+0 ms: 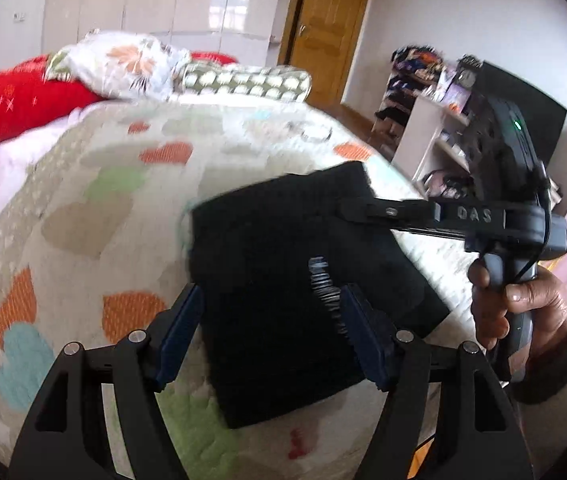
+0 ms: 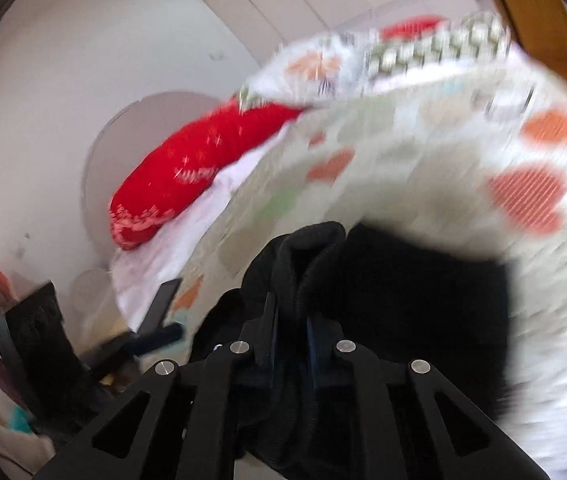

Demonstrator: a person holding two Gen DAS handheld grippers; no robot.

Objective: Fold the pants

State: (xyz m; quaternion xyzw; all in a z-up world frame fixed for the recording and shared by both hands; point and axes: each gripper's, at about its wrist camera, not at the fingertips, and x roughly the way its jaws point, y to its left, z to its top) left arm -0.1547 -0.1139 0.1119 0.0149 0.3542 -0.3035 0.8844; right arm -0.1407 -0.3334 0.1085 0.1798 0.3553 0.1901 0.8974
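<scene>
One pair of black knit pants (image 1: 299, 280) lies folded into a thick rectangle on the bed's white quilt with orange, green and blue hearts (image 1: 95, 208), filling the centre and lower middle of the left wrist view. The left gripper (image 1: 273, 332) hangs over the near end of the fold, its jaws spread wide with a blue pad on either side of the cloth, pinching nothing. The right gripper (image 2: 291, 330), entering from the right of that frame in the person's right hand (image 1: 519, 312), has its jaws pressed together on a bunched ribbed edge of the pants. Bare quilt stretches across the left half and upper centre of the frame. At the upper left lie three cushions: one red (image 1: 15, 108), one floral (image 1: 127, 64), one green-dotted (image 1: 247, 80).
</scene>
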